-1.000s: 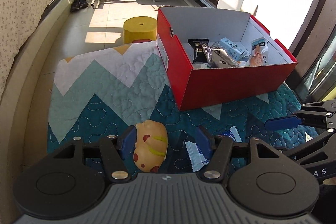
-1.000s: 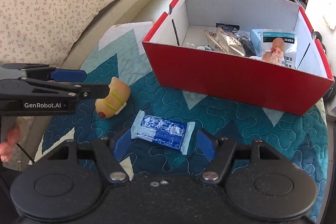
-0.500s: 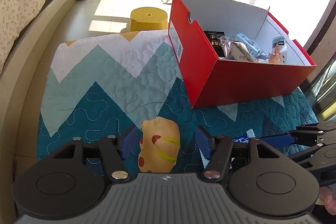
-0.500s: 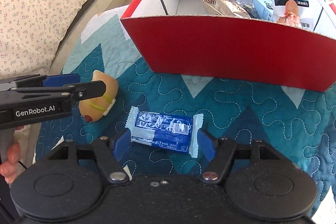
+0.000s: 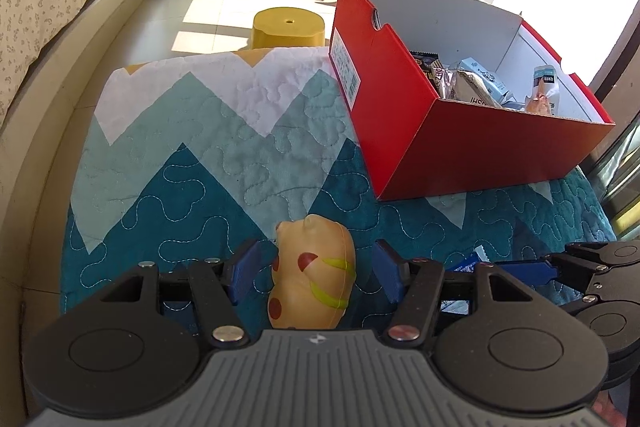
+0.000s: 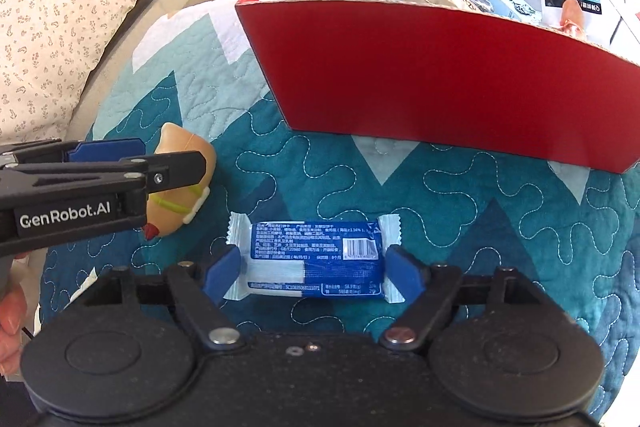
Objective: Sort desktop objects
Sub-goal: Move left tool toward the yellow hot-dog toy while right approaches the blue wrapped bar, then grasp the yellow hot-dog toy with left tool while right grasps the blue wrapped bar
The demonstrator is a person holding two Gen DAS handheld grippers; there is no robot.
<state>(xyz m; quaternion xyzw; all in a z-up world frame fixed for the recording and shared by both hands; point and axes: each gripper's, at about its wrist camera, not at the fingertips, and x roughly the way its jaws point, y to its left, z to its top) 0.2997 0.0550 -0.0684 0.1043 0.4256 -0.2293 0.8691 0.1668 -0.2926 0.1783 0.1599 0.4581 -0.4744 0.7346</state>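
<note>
left gripper: jaws part open astride toy, soft, squashy, grip mid-body | right gripper: jaws just widened, straddle packet, light, crinkly, slippery, pinch its sealed ends

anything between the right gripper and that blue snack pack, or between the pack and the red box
Nothing visible. The right gripper is open with its fingers either side of the blue snack pack. Only bare quilt lies between the pack and the red box, whose near wall must be cleared.
</note>
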